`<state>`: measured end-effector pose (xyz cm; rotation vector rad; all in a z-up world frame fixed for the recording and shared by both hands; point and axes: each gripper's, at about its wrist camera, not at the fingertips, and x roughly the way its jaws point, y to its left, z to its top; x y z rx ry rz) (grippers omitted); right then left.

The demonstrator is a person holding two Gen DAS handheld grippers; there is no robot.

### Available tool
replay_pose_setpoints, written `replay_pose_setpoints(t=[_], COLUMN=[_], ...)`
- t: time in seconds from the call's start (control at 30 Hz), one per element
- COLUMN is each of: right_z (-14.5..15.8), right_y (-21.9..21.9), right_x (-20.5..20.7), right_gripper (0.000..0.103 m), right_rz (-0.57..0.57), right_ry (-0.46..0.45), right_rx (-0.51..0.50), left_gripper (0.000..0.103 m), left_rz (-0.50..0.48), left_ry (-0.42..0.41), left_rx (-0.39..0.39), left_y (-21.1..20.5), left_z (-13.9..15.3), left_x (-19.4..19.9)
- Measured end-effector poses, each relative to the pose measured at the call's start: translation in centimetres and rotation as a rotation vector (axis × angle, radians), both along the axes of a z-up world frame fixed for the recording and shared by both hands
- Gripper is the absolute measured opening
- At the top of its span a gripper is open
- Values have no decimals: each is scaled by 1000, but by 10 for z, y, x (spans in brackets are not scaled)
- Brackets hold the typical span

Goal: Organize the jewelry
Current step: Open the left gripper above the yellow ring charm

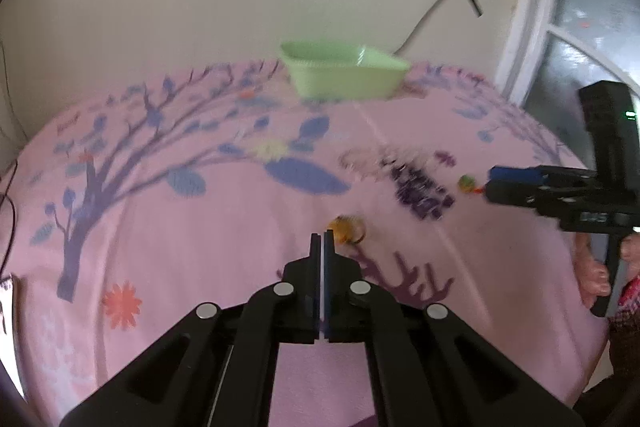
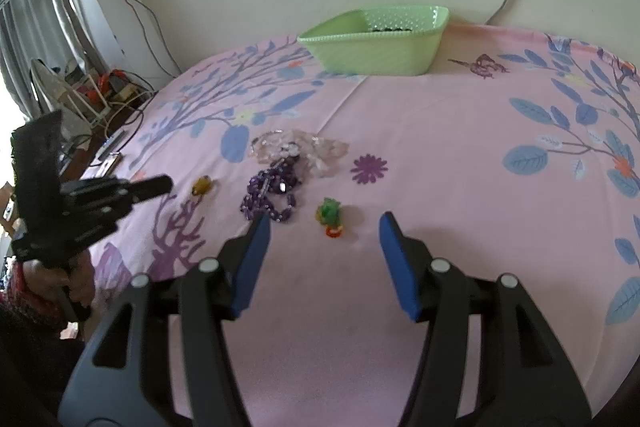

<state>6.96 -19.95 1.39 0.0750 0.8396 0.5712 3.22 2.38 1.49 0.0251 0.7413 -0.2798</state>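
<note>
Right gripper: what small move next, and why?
Probably ease the right gripper forward and down to straddle the green ring. Its jaws are open, the ring lies just ahead between them, and the green basket waits beyond.

Left gripper (image 1: 322, 235): fingers pressed together, only a thin slit between the pads, nothing between them; the tips point forward and slightly down. Right gripper (image 2: 325, 221): fingers spread wide, blue pads (image 2: 253, 259) facing each other across an empty gap. A hand (image 1: 600, 267) grips the right gripper's handle from below.
</note>
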Motion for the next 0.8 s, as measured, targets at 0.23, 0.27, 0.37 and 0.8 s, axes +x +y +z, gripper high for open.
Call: replay_pose_setpoints(t=[0.23, 0.27, 0.37, 0.8], right_z=[0, 0, 0, 1], right_y=[-1, -1, -2, -3], right_x=[0, 0, 0, -1], right_gripper=[55, 55, 55, 55], right_rz=[-4, -4, 0, 3], right_ry=[0, 0, 0, -5], right_rx=[1, 2, 6, 21], left_gripper=[3, 3, 3, 100], left_rz=[-80, -82, -95, -103], left_ry=[148, 144, 120, 98], left_rx=[-140, -151, -149, -97], left_y=[3, 3, 1, -2], left_z=[-15, -15, -10, -5], left_x=[15, 16, 18, 36])
